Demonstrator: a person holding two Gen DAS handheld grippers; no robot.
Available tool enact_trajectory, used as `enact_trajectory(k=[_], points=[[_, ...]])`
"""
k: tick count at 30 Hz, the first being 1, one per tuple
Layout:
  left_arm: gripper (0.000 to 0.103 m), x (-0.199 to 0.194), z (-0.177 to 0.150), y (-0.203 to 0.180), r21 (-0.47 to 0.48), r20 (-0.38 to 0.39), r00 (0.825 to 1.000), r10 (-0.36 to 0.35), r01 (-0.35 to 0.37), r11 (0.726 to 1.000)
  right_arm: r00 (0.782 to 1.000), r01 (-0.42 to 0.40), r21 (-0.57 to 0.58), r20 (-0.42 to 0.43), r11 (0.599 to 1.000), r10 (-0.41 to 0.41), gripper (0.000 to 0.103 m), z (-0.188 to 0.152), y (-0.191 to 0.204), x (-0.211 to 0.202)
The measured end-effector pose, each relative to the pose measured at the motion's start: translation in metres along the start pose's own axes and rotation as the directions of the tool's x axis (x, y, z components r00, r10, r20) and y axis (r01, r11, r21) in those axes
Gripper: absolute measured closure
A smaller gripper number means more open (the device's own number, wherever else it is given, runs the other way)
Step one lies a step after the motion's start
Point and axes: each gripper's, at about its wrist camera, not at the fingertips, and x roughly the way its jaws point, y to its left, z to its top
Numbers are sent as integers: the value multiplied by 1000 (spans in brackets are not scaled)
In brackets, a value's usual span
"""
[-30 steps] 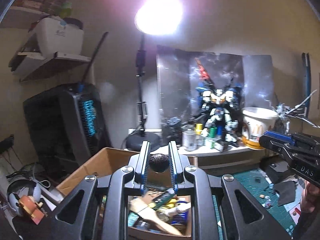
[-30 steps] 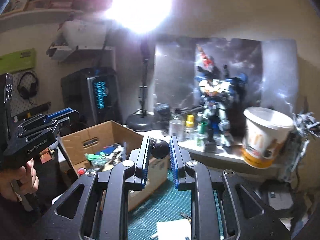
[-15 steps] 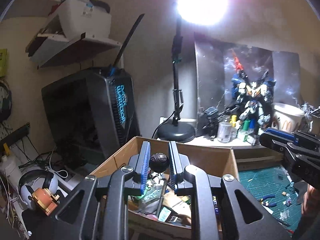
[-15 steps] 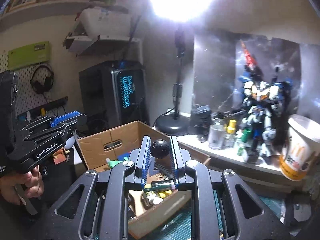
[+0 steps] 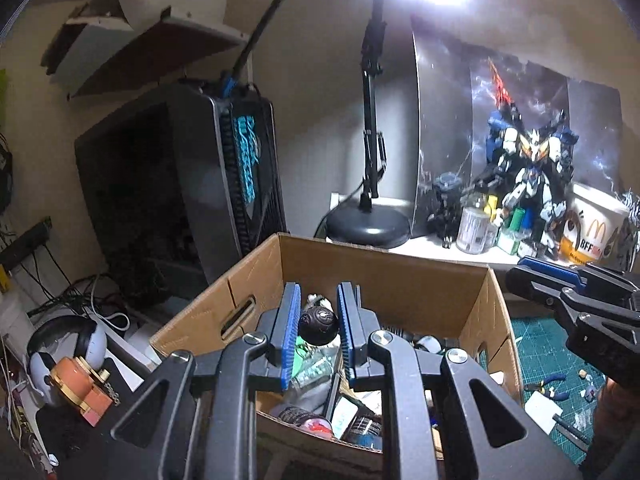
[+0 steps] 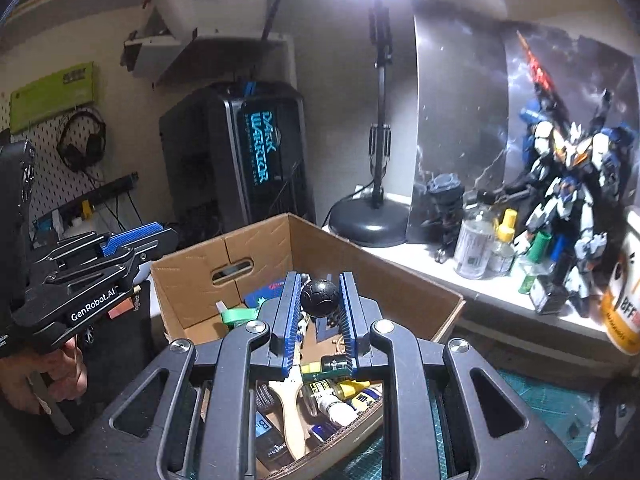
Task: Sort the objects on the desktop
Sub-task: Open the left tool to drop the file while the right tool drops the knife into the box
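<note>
Hovering over cluttered cardboard box: left tongs, right tongs pressed together, empty; lamp base behind.

right tongs | gripping black ball | above cardboard box

A small black ball is clamped over the open, clutter-filled cardboard box; a second black ball is clamped likewise.

A cardboard box of clutter sits before the computer tower; a lamp base stands right of it; bottles and a model robot farther right.
</note>
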Motion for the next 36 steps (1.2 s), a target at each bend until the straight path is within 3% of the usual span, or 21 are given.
enact_trajectory(k=[15, 36], points=[[84, 48, -27, -6, 13, -125, 992, -24, 26, 1000, 992, -25, 10, -124, 1000, 26, 85, -27, -7, 47], [84, 74, -49, -9, 16, -206, 977, -50, 54, 998, 977, -27, 23, -210, 999, 32, 85, -53, -14, 73]])
